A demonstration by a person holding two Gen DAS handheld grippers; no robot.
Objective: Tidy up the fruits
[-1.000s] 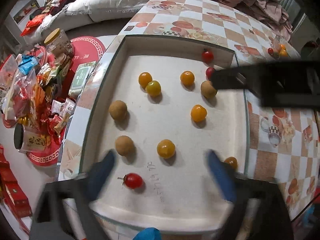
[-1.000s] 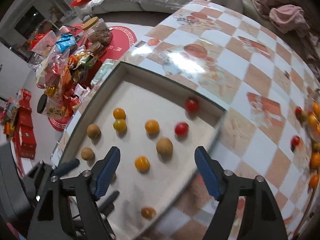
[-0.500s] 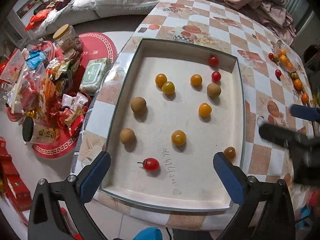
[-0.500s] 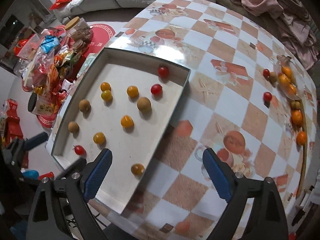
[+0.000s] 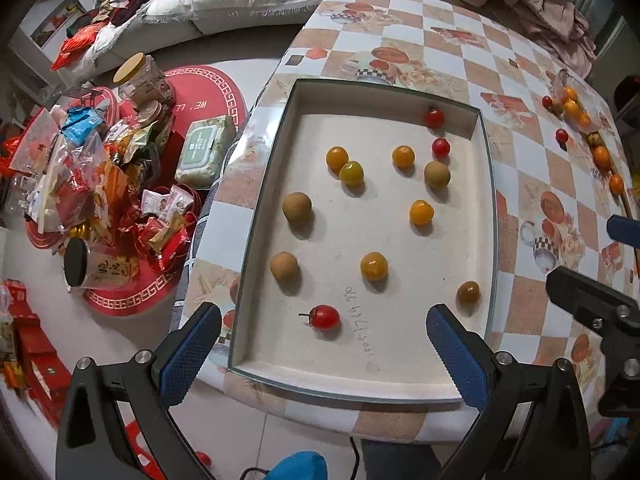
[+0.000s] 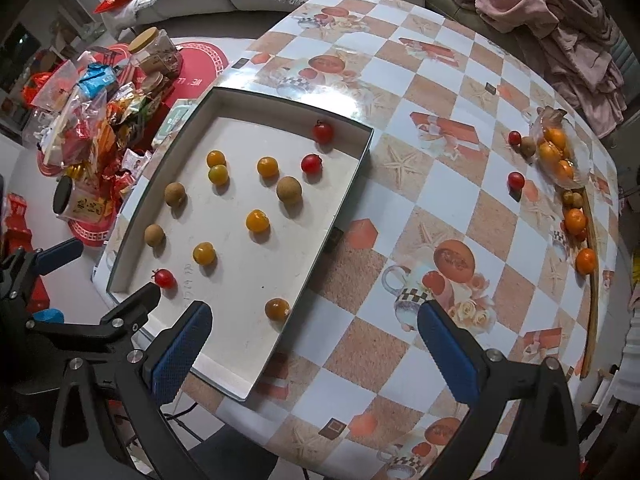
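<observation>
A shallow white tray [image 5: 260, 200] [image 6: 352, 184] lies on the checkered table [image 5: 528, 168] and holds several small fruits: red tomatoes [image 5: 325, 317] [image 6: 322, 132], orange ones [image 5: 421, 212] [image 6: 257, 220] and brown longans [image 5: 297, 207] [image 6: 289, 190]. More fruit [image 6: 554, 152] [image 5: 572, 108] lies in a loose pile at the table's far right edge. My left gripper [image 5: 324, 354] is open and empty above the tray's near edge. My right gripper [image 6: 316, 346] is open and empty over the tray's near right corner and the table.
Snack packets, jars and a wipes pack [image 5: 204, 150] crowd the floor left of the table [image 6: 92, 128]. Pink clothes [image 6: 560, 20] lie on a sofa behind. The right gripper's fingers show at the right edge of the left wrist view [image 5: 596, 308].
Both grippers have pulled back and up from the tray, so more of the table shows. The right gripper has swung right, away from the tray's middle. The fruits have not moved.
</observation>
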